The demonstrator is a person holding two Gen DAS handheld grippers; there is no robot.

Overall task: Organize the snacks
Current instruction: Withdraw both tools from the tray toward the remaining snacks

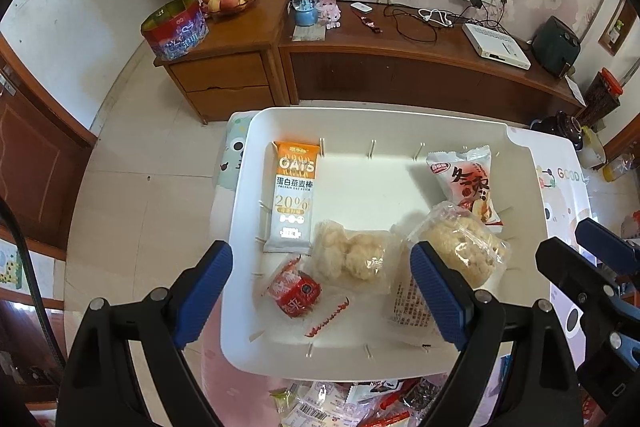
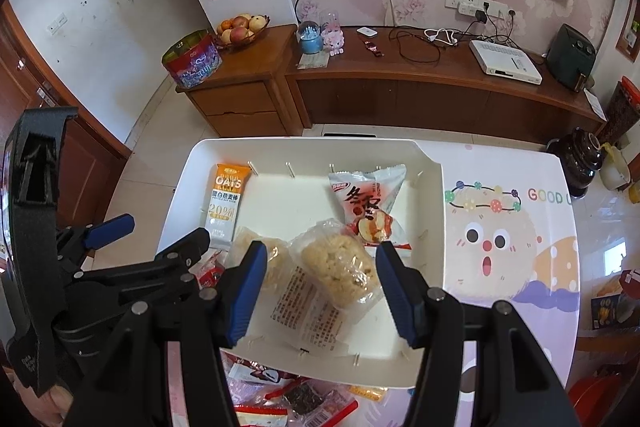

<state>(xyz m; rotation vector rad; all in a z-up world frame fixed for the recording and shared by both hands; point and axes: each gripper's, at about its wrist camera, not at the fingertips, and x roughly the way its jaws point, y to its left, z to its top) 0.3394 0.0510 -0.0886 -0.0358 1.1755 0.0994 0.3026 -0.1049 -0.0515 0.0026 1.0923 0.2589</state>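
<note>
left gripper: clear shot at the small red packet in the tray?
Probably yes. The left gripper is open right above the red packet, which lies uncovered in the tray. A clear-wrapped puffed snack lies close beside it, so the inner finger may nudge that.

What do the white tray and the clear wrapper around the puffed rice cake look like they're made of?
The white tray looks like smooth moulded plastic: even colour, rounded rim, thin slotted walls with a soft sheen. The clear wrapper around the puffed rice cake seems to be thin plastic film: see-through, crinkled, glinting, with printed text on its flat end.
</note>
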